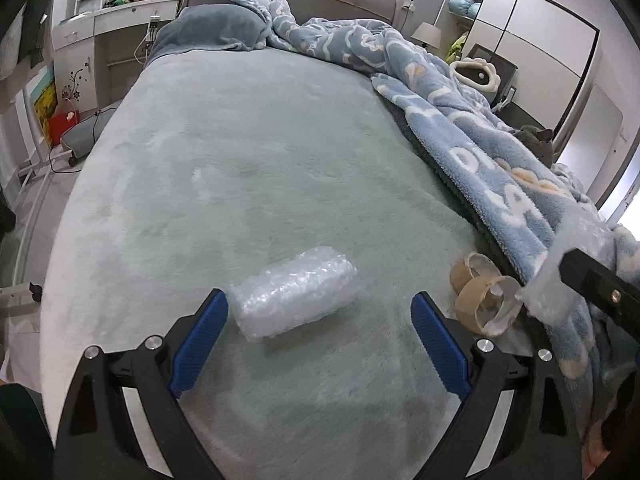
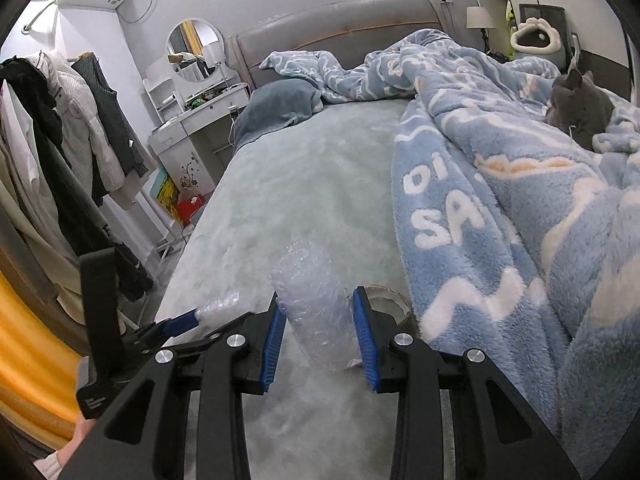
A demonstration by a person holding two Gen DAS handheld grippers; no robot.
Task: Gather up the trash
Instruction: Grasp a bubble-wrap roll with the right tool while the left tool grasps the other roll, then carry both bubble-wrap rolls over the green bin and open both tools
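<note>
Left gripper [image 1: 319, 312]: jaws wide apart, one bubble-wrap roll [image 1: 294, 294] lying on the bed [image 1: 248, 152] between the tips, untouched. Right gripper [image 2: 319, 320]: jaws clamped on a second bubble-wrap piece [image 2: 310, 304]. Tape rolls [image 1: 482, 298] beside the blanket [image 1: 460, 120].

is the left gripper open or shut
Open. In the left wrist view the left gripper has its blue fingers spread wide, the bubble wrap roll lying on the bed just beyond them, ungripped.

A clear bubble-wrap roll [image 1: 294, 294] lies on its side on the grey-green bed [image 1: 248, 152]. Two empty cardboard tape cores [image 1: 482, 294] lean together near it, beside the blue blanket [image 1: 480, 152].
</note>
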